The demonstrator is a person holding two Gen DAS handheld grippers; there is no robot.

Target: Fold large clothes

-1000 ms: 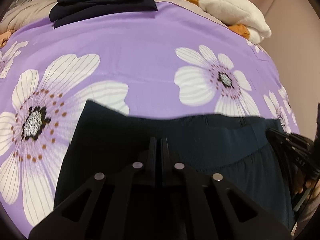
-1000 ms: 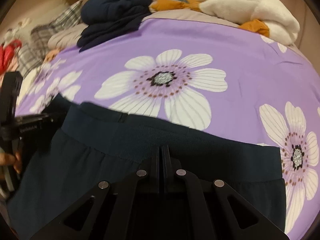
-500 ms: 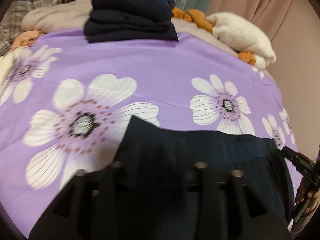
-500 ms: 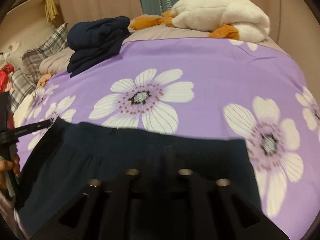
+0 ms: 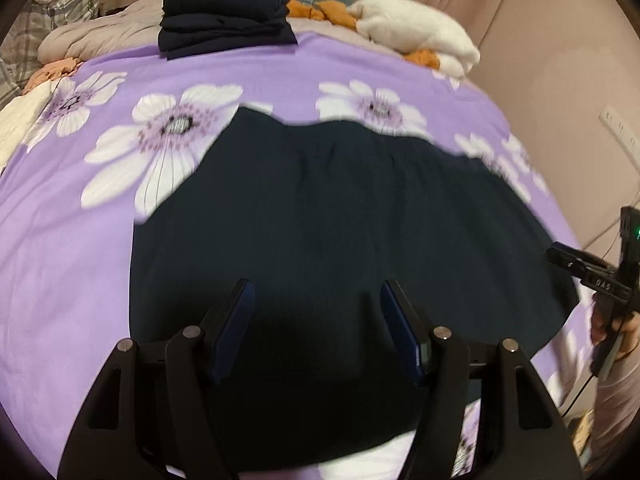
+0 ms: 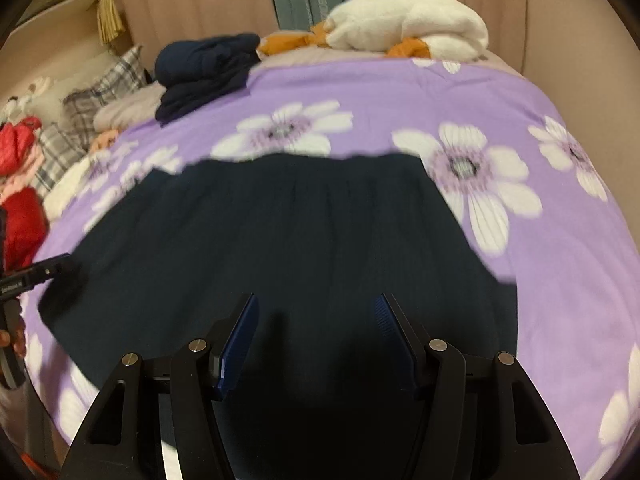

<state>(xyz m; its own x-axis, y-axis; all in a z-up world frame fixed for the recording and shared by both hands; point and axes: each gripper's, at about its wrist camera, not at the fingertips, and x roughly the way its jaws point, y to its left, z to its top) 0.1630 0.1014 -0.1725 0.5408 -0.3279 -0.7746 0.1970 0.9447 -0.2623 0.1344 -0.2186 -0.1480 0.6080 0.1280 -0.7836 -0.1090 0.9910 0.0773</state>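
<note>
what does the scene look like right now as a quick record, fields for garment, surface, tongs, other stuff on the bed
garment: dark navy fabric garment spread flat, gathered top edge toward the far side
surface: purple bedsheet with white flowers
left tongs: open, jaws have just been opening, nothing pinched, garment below
right tongs: open, jaws have just been opening, nothing pinched
folded pile: stack of folded dark navy clothes at far edge
other: white plush toy with orange parts, plaid pillow
</note>
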